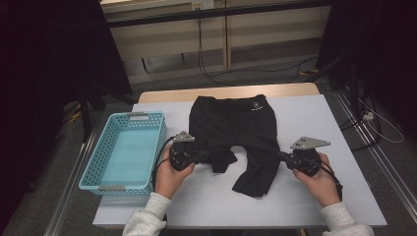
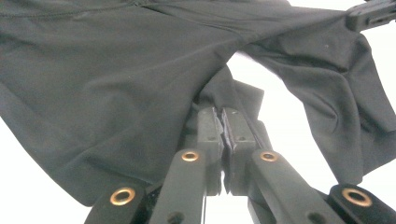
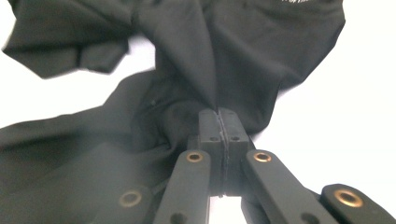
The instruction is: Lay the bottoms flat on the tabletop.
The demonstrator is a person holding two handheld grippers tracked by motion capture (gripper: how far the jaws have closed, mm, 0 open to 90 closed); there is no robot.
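A pair of black shorts [image 1: 231, 123] lies on the white table [image 1: 314, 118], waist toward the far side, with a small white logo near the waistband. My left gripper [image 1: 206, 156] is shut on a bunched fold of the left leg; in the left gripper view the jaws [image 2: 222, 114] meet with the black cloth [image 2: 116, 84] pinched between them. My right gripper [image 1: 281, 156] is shut on the cloth at the right leg's outer side; its jaws [image 3: 218, 114] meet on a ridge of the fabric [image 3: 261, 51]. The right leg's hem hangs crumpled toward the near edge.
A light blue perforated basket [image 1: 91, 169] stands on the table's left side, close to my left hand. Beyond the far edge are floor, cables and dark curtains. A metal rail runs along the table's right side.
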